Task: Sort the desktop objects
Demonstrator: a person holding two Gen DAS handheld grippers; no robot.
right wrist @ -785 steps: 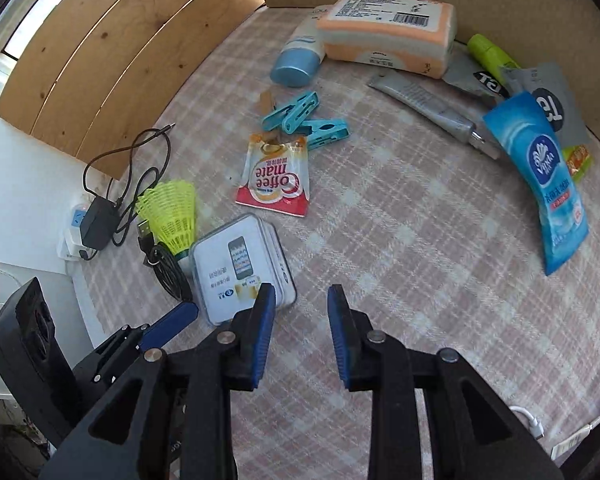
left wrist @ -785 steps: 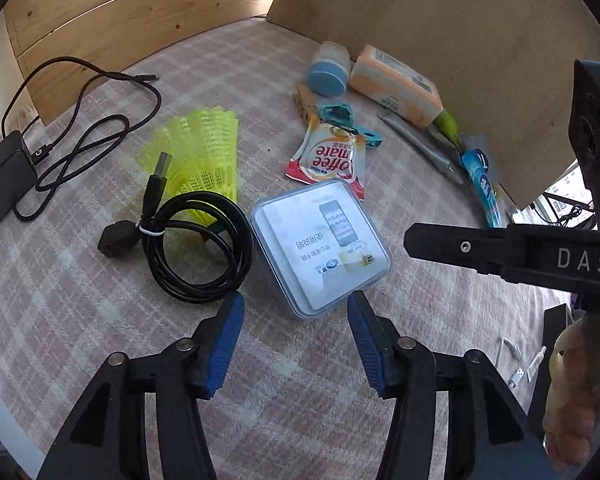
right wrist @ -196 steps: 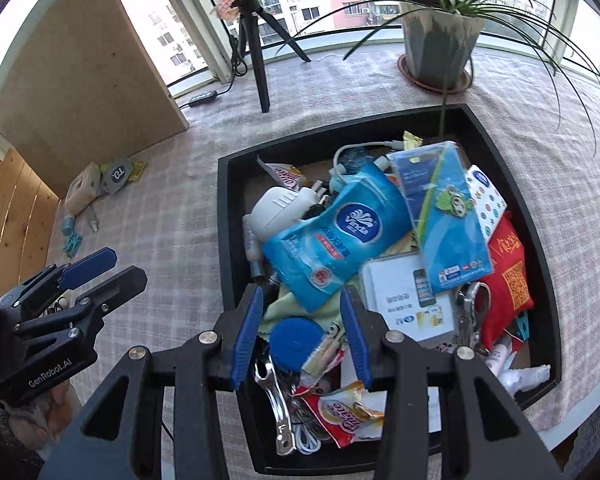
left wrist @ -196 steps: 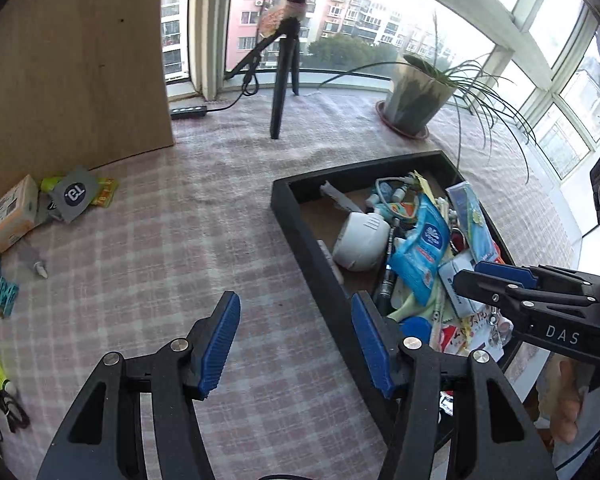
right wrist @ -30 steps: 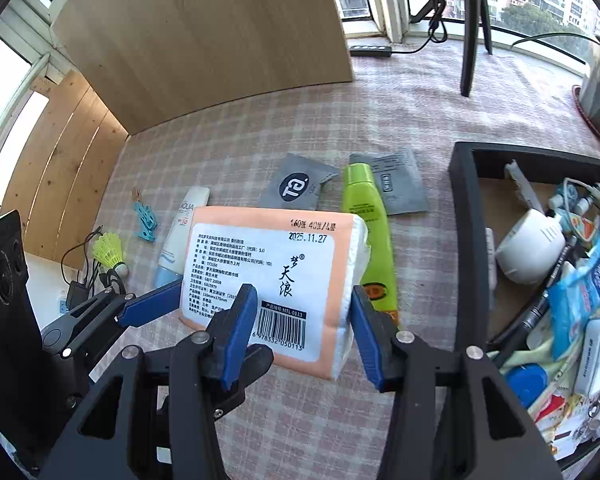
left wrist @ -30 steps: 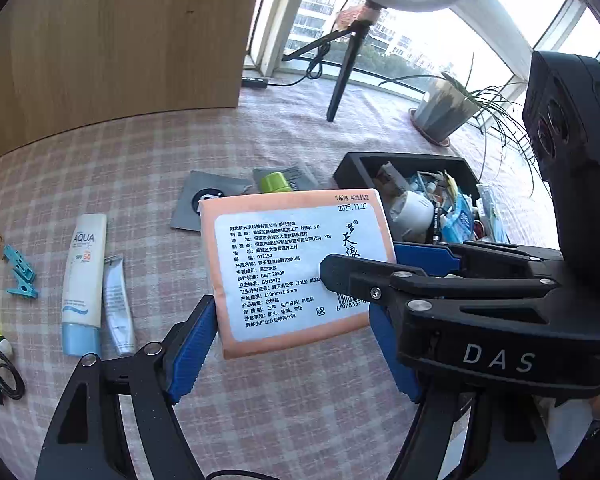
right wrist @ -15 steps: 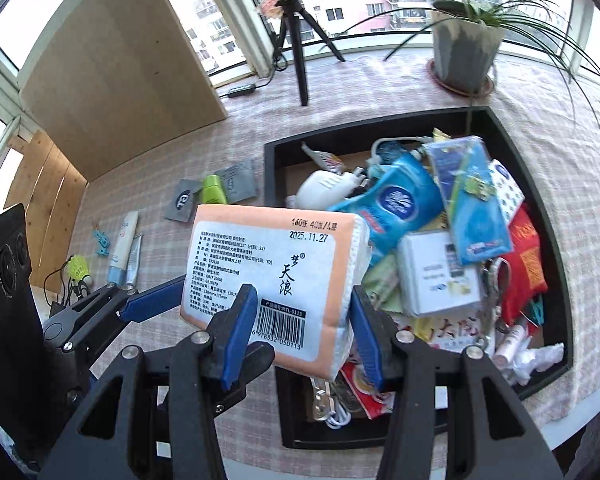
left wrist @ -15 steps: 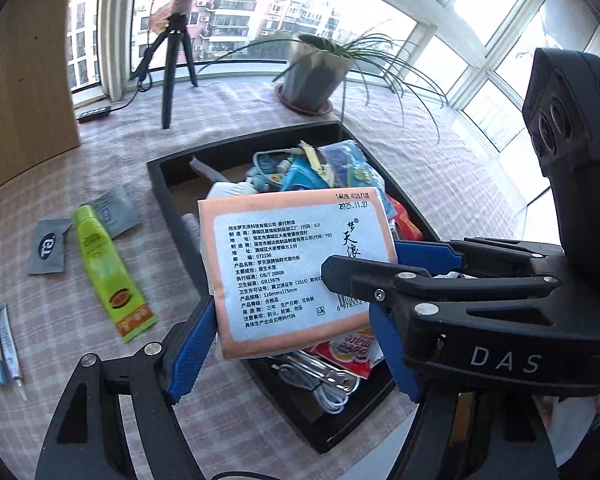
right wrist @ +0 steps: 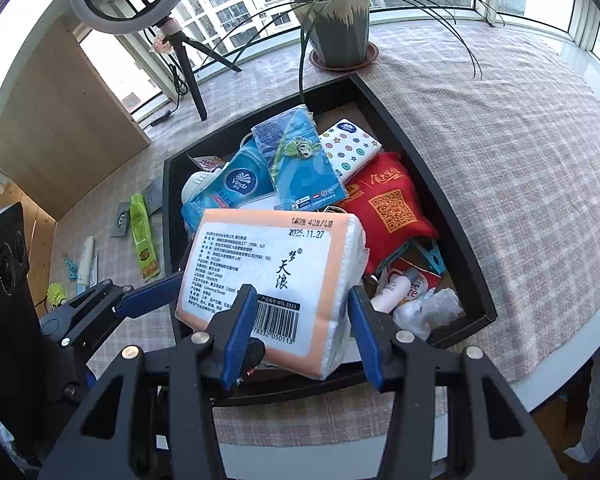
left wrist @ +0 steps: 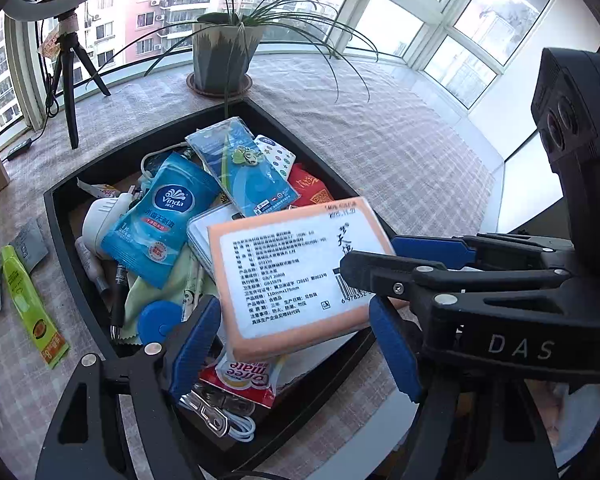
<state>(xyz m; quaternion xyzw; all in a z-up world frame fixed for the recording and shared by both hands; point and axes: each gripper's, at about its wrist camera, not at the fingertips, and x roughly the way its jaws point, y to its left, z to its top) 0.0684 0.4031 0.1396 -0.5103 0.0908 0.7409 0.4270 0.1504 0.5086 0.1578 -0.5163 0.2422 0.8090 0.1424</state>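
An orange and white tissue pack hangs tilted over the near end of the black tray, which is full of sorted items. My left gripper is spread wide, and its blue pads stand clear of the pack's edges. My right gripper has its pads against both sides of the same pack and holds it above the tray. The right gripper's fingers cross over the pack's right end in the left wrist view.
The tray holds a blue Vinda pack, a red pouch, a Coffee-mate sachet and a white cable. A green tube and grey sachets lie left of the tray. A potted plant and a tripod stand behind it.
Both grippers have carried the tissue pack from the table's left side over the tray. In the last half second the left jaws have spread off the pack, which has tilted lower.
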